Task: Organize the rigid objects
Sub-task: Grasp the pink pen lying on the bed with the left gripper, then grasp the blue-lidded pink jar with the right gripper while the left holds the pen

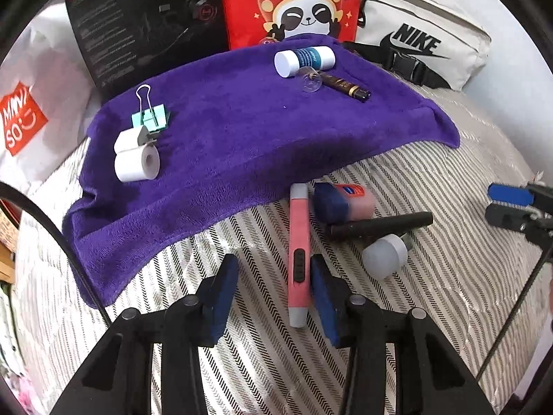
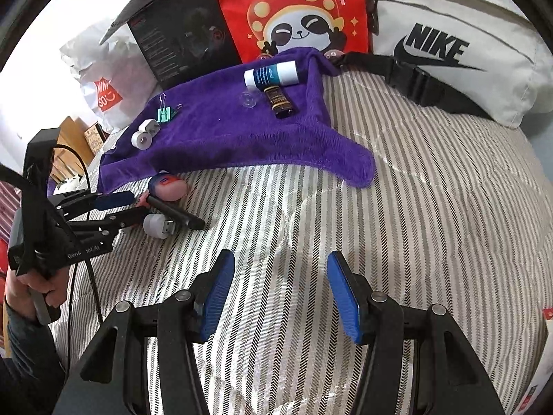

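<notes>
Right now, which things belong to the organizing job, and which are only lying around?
Job:
- pink pen, between the left gripper fingers
- lotion bottle
- black tube
- USB plug
- purple towel
- binder clip

Lying about:
- red panda bag
- Nike bag
- black box

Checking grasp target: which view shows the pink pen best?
Left wrist: the pink pen lies full length on the bedspread, between the left hand-held gripper's fingers. Right wrist: that gripper hides almost all of it.
</notes>
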A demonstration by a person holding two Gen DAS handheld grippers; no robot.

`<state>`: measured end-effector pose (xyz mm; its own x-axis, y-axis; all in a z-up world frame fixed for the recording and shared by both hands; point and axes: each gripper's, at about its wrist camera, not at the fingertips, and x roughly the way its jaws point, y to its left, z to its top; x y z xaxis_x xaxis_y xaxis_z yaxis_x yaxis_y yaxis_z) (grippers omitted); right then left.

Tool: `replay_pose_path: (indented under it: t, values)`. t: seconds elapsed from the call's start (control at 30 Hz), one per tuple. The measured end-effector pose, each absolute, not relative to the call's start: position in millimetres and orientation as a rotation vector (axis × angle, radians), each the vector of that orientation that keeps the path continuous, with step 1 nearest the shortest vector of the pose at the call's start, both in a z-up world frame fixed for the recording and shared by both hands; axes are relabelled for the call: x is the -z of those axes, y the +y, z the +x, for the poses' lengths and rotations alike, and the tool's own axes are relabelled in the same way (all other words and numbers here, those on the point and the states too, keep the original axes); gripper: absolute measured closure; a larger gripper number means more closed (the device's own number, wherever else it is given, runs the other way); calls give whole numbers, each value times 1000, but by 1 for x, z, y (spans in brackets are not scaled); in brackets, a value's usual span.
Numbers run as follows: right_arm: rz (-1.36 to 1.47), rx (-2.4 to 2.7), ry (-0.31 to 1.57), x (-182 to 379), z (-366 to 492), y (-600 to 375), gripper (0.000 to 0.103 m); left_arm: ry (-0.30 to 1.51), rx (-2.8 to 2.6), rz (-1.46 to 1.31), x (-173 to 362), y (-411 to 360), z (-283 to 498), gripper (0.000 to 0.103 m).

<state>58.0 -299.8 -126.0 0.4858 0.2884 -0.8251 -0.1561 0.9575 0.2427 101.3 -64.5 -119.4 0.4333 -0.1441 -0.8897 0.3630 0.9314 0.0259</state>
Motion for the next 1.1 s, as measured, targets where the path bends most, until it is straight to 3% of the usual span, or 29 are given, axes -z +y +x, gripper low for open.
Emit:
replay_pose_path:
  t: [0.13,0.3,0.73,1.1]
  values:
    - [148,-271,1040,132,59,-298,47,1058,324,232,121,-70,107,62]
    - [142,-272,1048,136,58,-293,47,1038,372,237,122,-79,109,90]
    - [97,-348,1050,136,69,-264,47,1040,361,196,120,-68,109,91]
    - [-32,-502,980,115,96,-195,50,1062,227,106,119,8,91,91]
